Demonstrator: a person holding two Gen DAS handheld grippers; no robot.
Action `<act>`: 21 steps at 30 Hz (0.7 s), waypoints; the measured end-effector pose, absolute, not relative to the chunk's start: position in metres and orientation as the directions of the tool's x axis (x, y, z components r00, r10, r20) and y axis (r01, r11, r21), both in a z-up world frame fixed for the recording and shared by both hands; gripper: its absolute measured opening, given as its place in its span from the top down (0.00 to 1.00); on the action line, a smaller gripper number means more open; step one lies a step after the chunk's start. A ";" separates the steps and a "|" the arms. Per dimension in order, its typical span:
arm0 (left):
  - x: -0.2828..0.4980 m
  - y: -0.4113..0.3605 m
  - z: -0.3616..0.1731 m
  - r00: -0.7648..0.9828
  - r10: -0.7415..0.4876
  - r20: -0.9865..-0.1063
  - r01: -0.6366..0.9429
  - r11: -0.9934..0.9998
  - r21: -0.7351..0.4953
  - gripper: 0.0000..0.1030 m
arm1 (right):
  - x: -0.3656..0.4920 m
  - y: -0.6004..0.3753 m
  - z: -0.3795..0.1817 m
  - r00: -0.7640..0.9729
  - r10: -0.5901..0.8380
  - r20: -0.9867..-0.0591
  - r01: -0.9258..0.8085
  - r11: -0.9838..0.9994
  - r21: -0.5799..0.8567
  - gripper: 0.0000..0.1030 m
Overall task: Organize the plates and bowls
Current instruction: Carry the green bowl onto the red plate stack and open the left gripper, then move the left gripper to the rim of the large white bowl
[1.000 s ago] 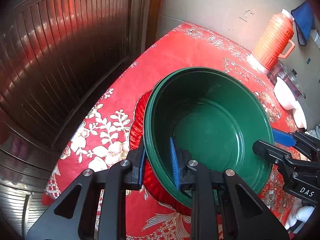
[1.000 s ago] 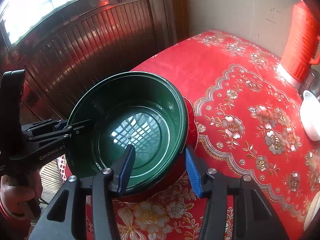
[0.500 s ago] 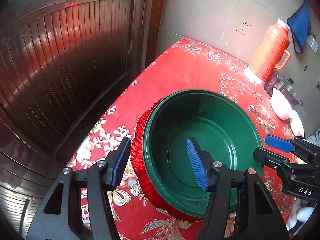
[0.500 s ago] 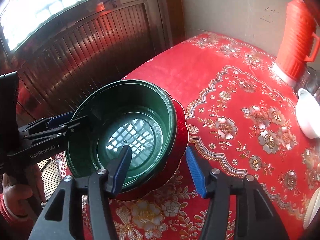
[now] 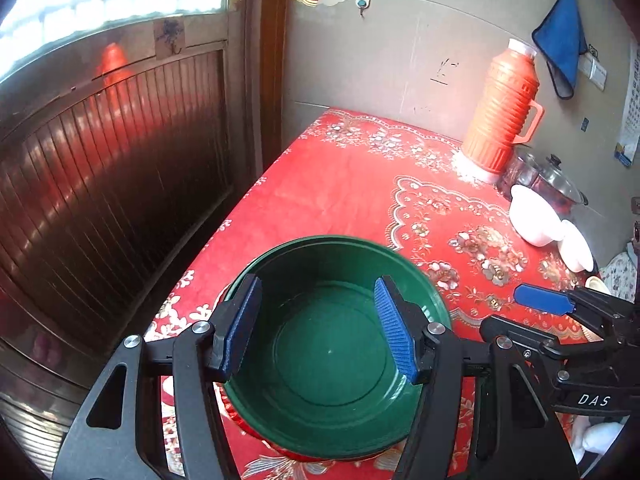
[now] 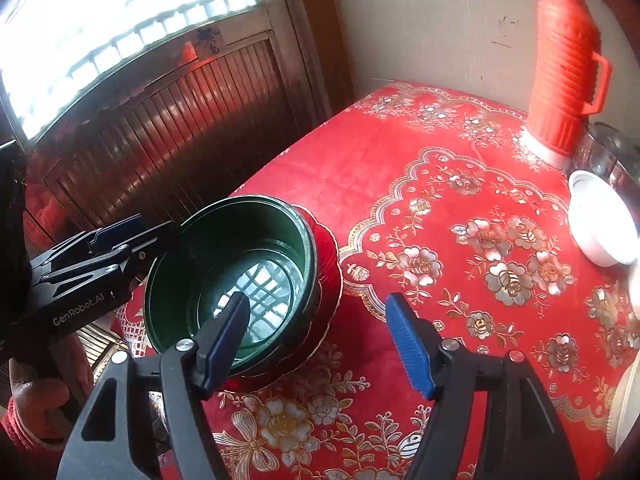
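Green bowl (image 5: pixel 332 344) near tablecloth's (image 5: pixel 340 184) edge

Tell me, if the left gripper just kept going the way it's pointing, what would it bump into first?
Most likely the inside of the green bowl. The left gripper is open, its fingers framing the bowl's hollow with nothing between. Depth is hard to judge here.

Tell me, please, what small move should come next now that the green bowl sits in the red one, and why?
Probably carry the right gripper toward the white bowl by the thermos. The green bowl rests nested in the red bowl, both grippers are open and hold nothing, and the white bowl is not yet stacked.
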State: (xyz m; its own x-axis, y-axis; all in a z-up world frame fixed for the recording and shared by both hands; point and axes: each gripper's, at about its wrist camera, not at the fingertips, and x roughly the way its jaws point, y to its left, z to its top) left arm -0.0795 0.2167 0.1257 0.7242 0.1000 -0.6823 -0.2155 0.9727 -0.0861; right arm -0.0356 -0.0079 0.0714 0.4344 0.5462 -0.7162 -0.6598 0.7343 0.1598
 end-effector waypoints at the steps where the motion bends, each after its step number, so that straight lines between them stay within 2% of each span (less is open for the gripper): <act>1: -0.076 0.211 0.126 0.726 0.093 -0.682 -0.205 0.975 -0.085 0.42 | -0.034 -0.012 0.072 0.439 0.544 -0.715 -0.653 0.740 0.162 0.31; 21: -0.002 0.077 0.123 0.712 -0.041 -0.701 0.024 0.999 -0.034 0.42 | 0.005 -0.133 0.068 0.530 0.473 -0.704 -0.441 0.863 0.248 0.29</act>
